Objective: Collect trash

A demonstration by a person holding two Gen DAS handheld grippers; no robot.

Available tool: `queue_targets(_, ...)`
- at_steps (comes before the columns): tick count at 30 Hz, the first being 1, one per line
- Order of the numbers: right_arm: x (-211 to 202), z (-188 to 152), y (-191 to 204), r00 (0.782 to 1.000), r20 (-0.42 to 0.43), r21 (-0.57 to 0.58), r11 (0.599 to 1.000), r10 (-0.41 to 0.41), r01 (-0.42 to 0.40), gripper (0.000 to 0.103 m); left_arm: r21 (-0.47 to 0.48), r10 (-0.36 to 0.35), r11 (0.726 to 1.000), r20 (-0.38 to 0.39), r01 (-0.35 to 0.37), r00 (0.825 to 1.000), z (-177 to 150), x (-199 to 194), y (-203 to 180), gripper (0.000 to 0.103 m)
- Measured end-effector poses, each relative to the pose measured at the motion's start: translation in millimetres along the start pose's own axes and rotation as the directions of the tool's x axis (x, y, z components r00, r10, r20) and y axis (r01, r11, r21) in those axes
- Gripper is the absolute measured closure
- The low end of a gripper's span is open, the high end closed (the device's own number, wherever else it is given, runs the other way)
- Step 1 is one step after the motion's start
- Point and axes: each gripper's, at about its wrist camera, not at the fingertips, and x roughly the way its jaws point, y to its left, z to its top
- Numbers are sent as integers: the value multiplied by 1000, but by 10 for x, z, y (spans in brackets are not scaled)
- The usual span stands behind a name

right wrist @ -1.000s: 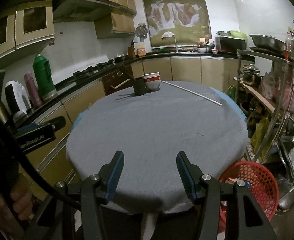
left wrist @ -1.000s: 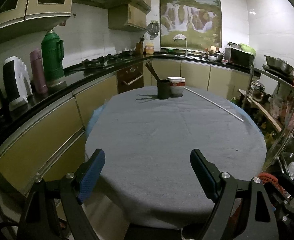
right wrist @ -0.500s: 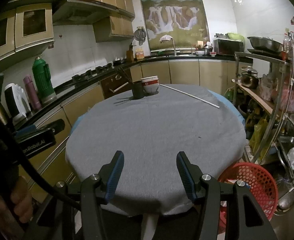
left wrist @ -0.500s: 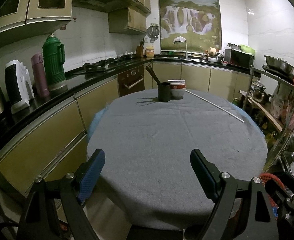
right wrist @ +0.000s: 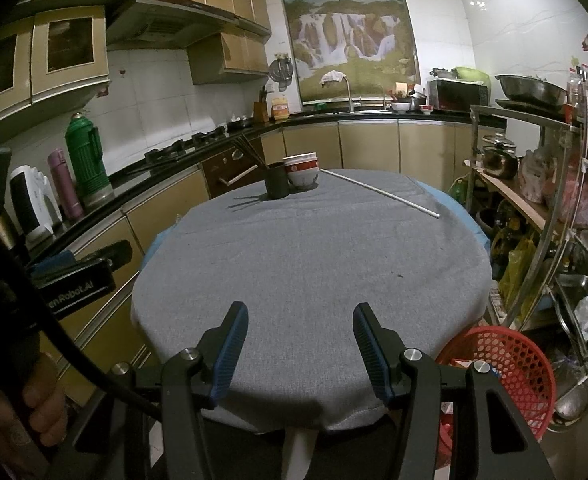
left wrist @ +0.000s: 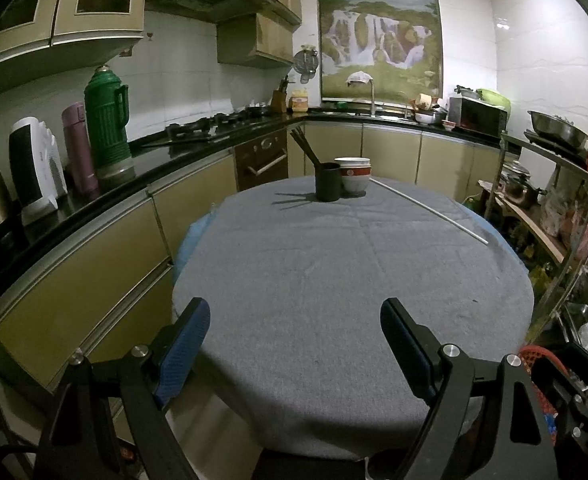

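Observation:
A round table under a grey cloth [left wrist: 333, 280] fills both views. My left gripper [left wrist: 295, 340] hovers over its near edge, jaws wide apart with nothing between them. My right gripper [right wrist: 299, 344] hangs over the near edge too, open less wide and empty. A red mesh basket [right wrist: 497, 376] stands on the floor at the table's right, just right of the right gripper; its rim [left wrist: 533, 354] shows in the left wrist view. A small dark speck [right wrist: 399, 276] lies on the cloth towards the right.
At the far side stand a dark cup with chopsticks [left wrist: 327, 186], stacked bowls [left wrist: 353, 180] and a long thin white rod [left wrist: 429, 210]. Kitchen cabinets and a counter [left wrist: 94, 216] run along the left. A metal shelf rack [right wrist: 541, 216] crowds the right. A hand [right wrist: 34, 408] holds the left gripper.

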Motion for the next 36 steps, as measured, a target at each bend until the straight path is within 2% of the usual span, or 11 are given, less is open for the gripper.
queue_targets(36, 8, -2, 4, 1000, 2, -1, 1000, 1, -1, 44, -4, 1, 1000, -3, -1, 1000, -37, 6, -19, 16)
